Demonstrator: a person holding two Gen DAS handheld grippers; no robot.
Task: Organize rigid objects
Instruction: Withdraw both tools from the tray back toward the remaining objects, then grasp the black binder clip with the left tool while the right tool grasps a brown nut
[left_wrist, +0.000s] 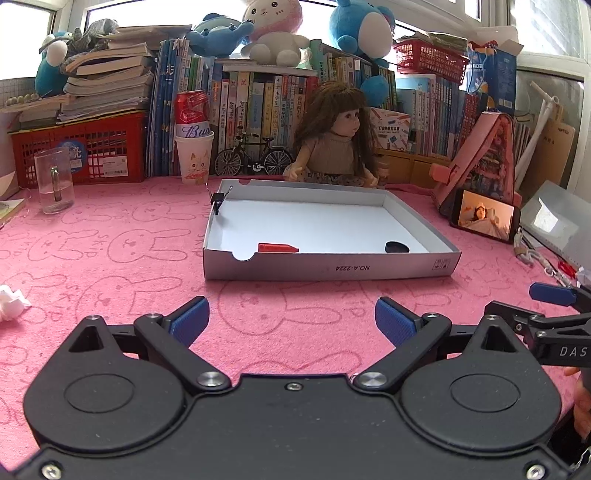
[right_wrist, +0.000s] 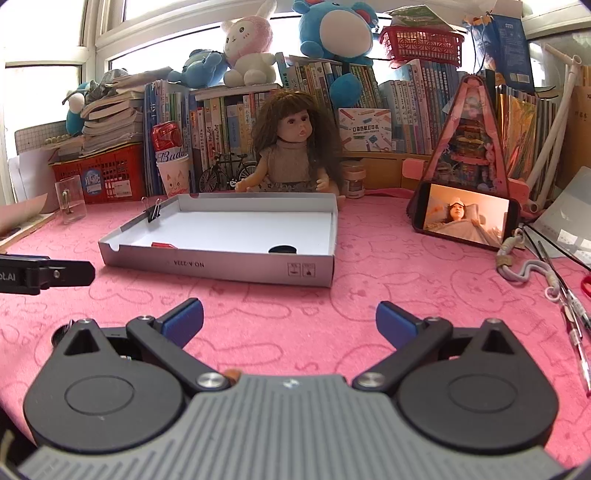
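Observation:
A shallow white cardboard box lid lies on the pink cloth ahead of both grippers; it also shows in the right wrist view. Inside it lie a flat red piece and a round black object. A black binder clip is clamped on its left wall. My left gripper is open and empty, just short of the box's front wall. My right gripper is open and empty, also short of the box.
A glass mug, a paper cup holding a red can, a doll, a toy bicycle and books line the back. A phone leans at the right, with pens and a lanyard. A crumpled tissue lies at the left.

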